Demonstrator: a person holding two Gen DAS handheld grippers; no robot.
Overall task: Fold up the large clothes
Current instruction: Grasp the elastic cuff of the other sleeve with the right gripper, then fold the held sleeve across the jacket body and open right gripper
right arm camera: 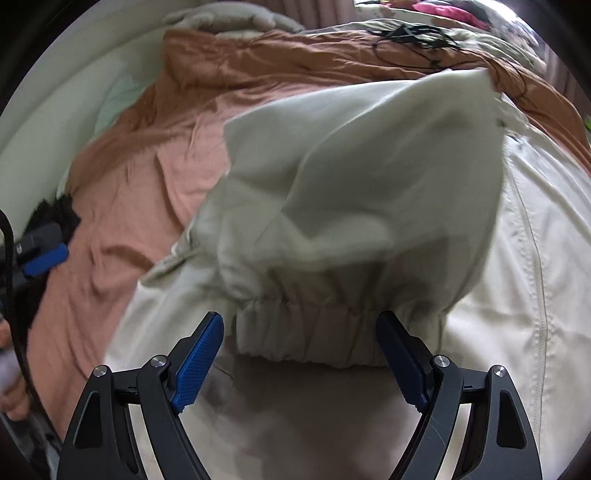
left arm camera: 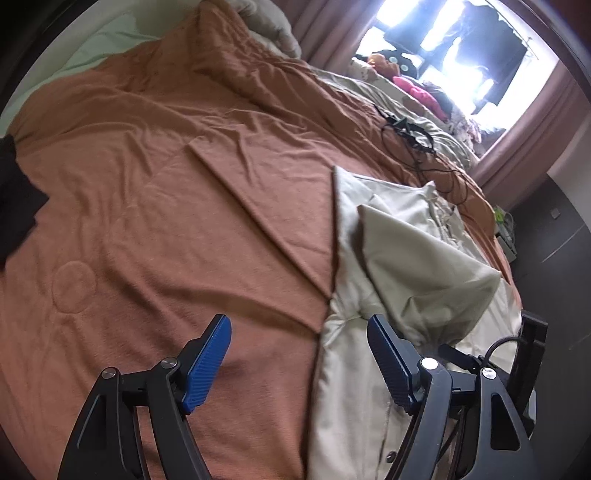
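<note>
1. The right gripper [right arm camera: 299,354] is seen with its jaws spread wide, nothing pinched between them; the blue pads [right arm camera: 197,363] stand well apart.
2. The elastic cuff [right arm camera: 314,332] of a sleeve [right arm camera: 354,192] is seen between the right gripper's fingertips; whether either pad touches it cannot be told.
3. The sleeve is seen puffed up and blurred, rising from the cuff toward the far side of the right wrist view, over the body of the cream jacket [right arm camera: 535,266].
4. The left gripper [left arm camera: 299,354] is likewise held with jaws spread, and nothing is gripped; its left finger is seen above the orange blanket [left arm camera: 166,192] and its right finger above the edge of the cream jacket [left arm camera: 351,406].
5. In the left wrist view, the jacket is laid along the right side of the bed, with the sleeve [left arm camera: 424,258] lifted above it and snap buttons [left arm camera: 388,458] visible at the near edge.
6. The blanket is spread, wrinkled, across most of the bed; a dark garment [left arm camera: 16,199] is laid at its far left edge.
7. A tangle of black cable [left arm camera: 410,133] is laid on the far right part of the bed, near a bright window [left arm camera: 454,51] framed by curtains [left arm camera: 524,144].
8. Pale pillows [left arm camera: 266,22] are seen at the far end, and pink items [left arm camera: 419,94] are piled by the window.
</note>
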